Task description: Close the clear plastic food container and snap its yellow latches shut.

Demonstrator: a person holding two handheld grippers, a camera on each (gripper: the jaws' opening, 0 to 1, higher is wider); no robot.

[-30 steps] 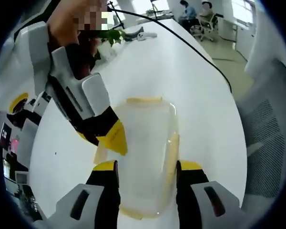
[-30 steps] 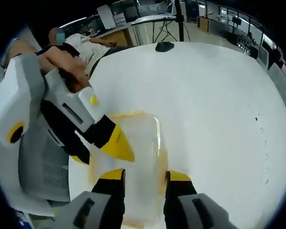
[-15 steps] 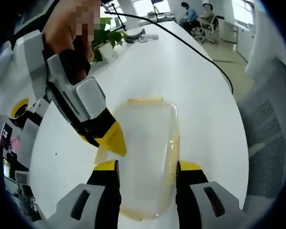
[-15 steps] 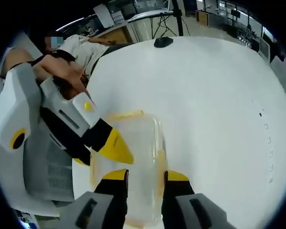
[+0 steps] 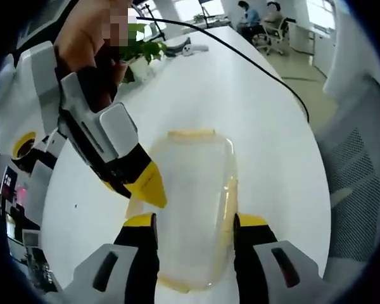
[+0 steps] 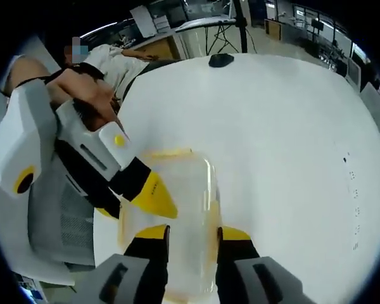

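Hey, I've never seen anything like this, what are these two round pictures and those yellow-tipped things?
A person holds a hand-held gripper in each hand; a fisheye camera rides on each. In the left gripper view, the left hand-held gripper rises from the bottom, jaws apart over a clear plastic food container with yellow latches, lying on a white table. The right hand-held gripper reaches in from the side. The right gripper view shows the same container from the opposite side. Neither clearly holds anything.
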